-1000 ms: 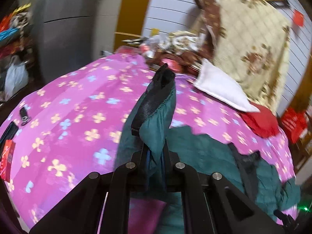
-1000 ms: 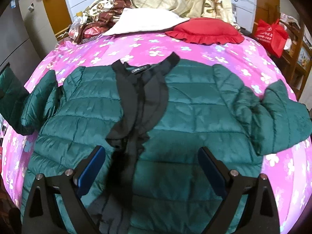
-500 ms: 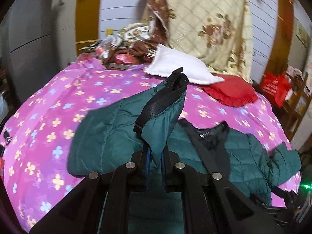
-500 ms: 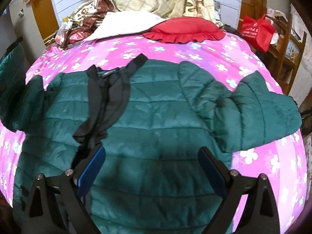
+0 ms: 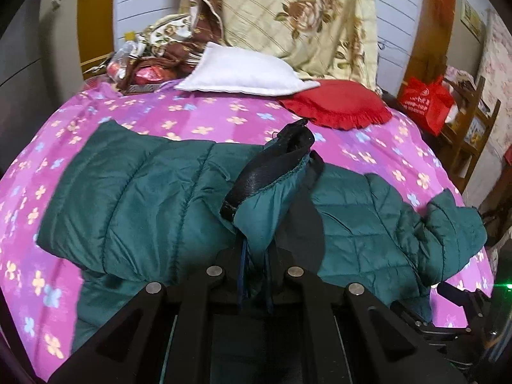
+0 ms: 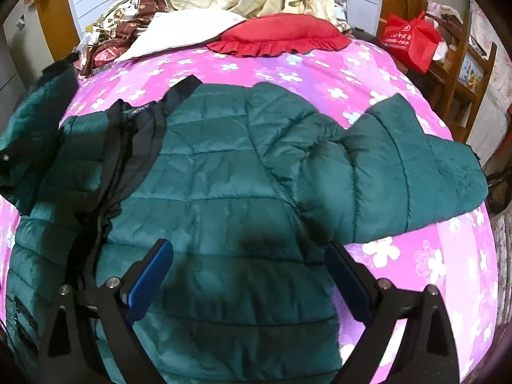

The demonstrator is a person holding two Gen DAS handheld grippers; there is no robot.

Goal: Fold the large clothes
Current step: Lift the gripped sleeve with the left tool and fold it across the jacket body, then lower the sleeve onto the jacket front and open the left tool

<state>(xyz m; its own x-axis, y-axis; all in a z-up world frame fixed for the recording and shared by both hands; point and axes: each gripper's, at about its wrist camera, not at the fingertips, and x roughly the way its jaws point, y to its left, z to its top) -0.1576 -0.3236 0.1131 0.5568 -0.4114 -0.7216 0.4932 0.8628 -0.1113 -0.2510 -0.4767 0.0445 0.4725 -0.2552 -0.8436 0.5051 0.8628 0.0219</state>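
Observation:
A dark green quilted jacket (image 6: 224, 192) lies front up on the pink flowered bed (image 6: 416, 256), with a black collar and zipper band (image 6: 128, 147). My left gripper (image 5: 254, 256) is shut on the cuff of the jacket's left sleeve (image 5: 268, 192) and holds it over the jacket's chest, the sleeve (image 5: 134, 198) folded across. That raised sleeve also shows in the right wrist view (image 6: 32, 134). My right gripper (image 6: 249, 275) is open and empty, low over the jacket's lower front. The other sleeve (image 6: 400, 176) lies spread to the right.
A white pillow (image 5: 243, 73) and a red frilled cushion (image 5: 339, 105) lie at the head of the bed, with a floral quilt (image 5: 304, 25) behind and crumpled items (image 5: 144, 64) at the back left. A red bag (image 6: 409, 41) and wooden shelf (image 6: 460, 73) stand right.
My left gripper has carried the sleeve cuff rightward from the bed's left side to over the jacket's chest. My right gripper has shifted right across the jacket, still open.

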